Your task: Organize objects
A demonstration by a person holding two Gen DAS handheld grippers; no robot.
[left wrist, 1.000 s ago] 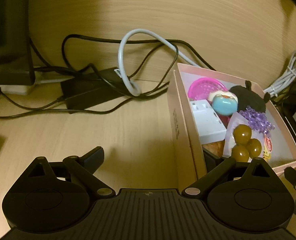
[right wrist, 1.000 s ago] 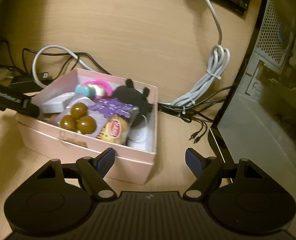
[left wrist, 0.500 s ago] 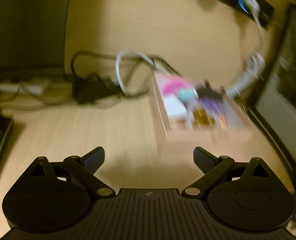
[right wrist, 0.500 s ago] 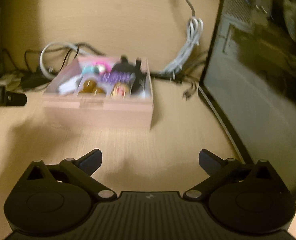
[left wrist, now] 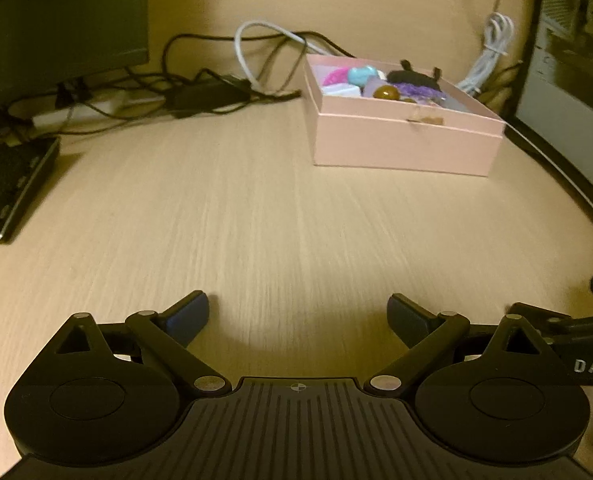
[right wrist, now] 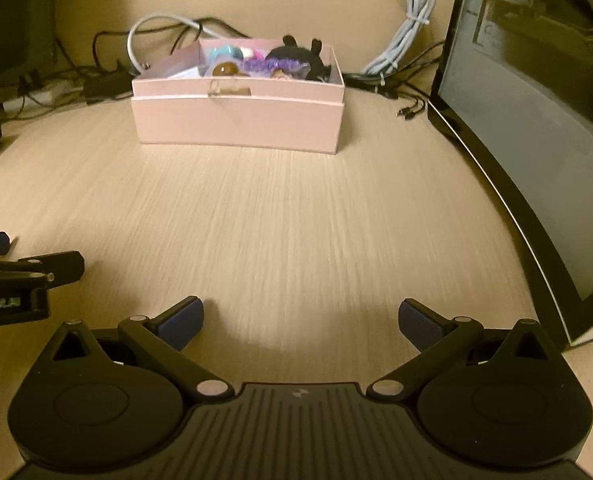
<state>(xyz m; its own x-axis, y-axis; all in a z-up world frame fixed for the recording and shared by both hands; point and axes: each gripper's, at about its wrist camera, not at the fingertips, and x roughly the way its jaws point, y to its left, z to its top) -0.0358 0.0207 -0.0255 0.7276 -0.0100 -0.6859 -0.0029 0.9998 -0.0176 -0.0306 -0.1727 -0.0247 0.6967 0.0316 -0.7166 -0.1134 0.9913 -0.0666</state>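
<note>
I see the pink cardboard box [right wrist: 238, 118] sitting far across the bench [right wrist: 280, 224], well apart from both tools, with a computer case [right wrist: 536, 128] to its right and a tangle of cables [left wrist: 216, 80] to its far left. It is full of small things: brown balls [left wrist: 386, 92], purple beads [right wrist: 270, 65], a black plush toy [right wrist: 300, 56] and a turquoise piece [left wrist: 361, 74]. I judge the box light but thin-walled, so its sides would buckle if pinched hard; I would take it by the two short ends, low down, one tool on each. The loose contents could shift or spill if it tilts. My left gripper [left wrist: 298, 312] has its fingers spread wide, holding nothing, over bare bench. My right gripper [right wrist: 301, 316] is likewise fully spread and empty, touching nothing.
</note>
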